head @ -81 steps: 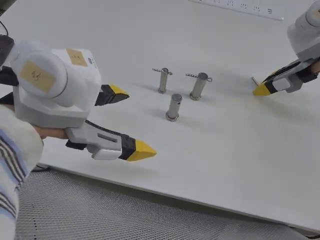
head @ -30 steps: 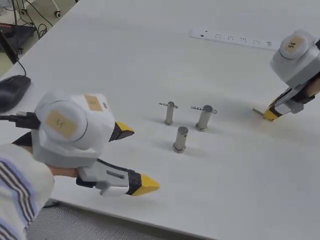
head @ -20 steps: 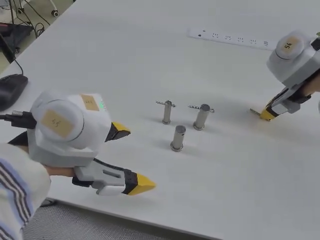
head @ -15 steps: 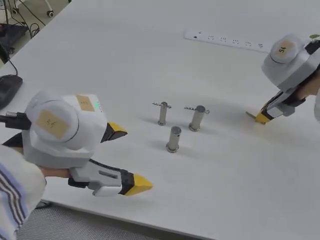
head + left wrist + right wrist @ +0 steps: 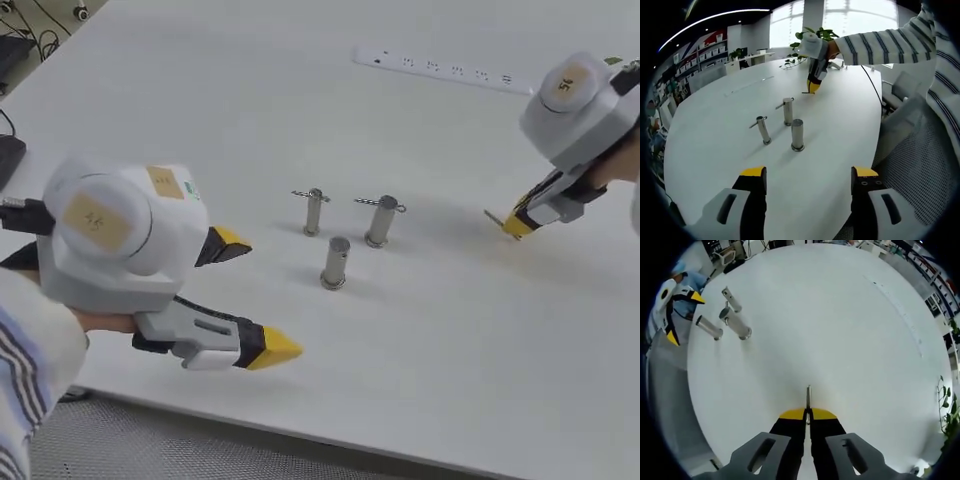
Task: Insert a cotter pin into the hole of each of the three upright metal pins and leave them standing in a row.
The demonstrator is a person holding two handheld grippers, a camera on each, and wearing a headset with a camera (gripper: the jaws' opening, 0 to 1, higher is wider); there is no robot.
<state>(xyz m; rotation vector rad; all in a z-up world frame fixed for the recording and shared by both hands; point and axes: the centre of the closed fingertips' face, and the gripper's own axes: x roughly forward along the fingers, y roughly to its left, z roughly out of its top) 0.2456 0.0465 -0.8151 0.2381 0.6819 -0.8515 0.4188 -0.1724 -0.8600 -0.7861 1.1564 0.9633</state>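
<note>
1. The left gripper (image 5: 258, 295) sits at the lower left of the head view. Its jaws are wide apart with bare table (image 5: 420, 370) between them. The lower yellow tip lies close to the table's near edge, which slants across the bottom of the frame, with grey mesh (image 5: 130, 440) below it.
2. The three metal pins (image 5: 336, 262) stand upright in the middle of the frame. Two are side by side at the back, and the third is in front, between them and just beside them.
3. Each rear pin has one of the inserted cotter pins (image 5: 380, 204) through its top, sticking out to the left. The front pin has a bare top.
4. The right gripper (image 5: 515, 225) is at the upper right, close to the frame's right edge. Its jaws are together, pinching the loose cotter pin (image 5: 495, 217), which pokes out past the tips toward the left. I cannot tell whether its free end touches the table.
5. Open white table lies between the metal pins and each gripper, with the wider stretch on the right.
6. A power strip (image 5: 440, 70) lies along the top of the frame, well apart from the pins.
7. In the left gripper view the pins stand above the gap between the jaws. The table edge curves down the right side of that view.
</note>
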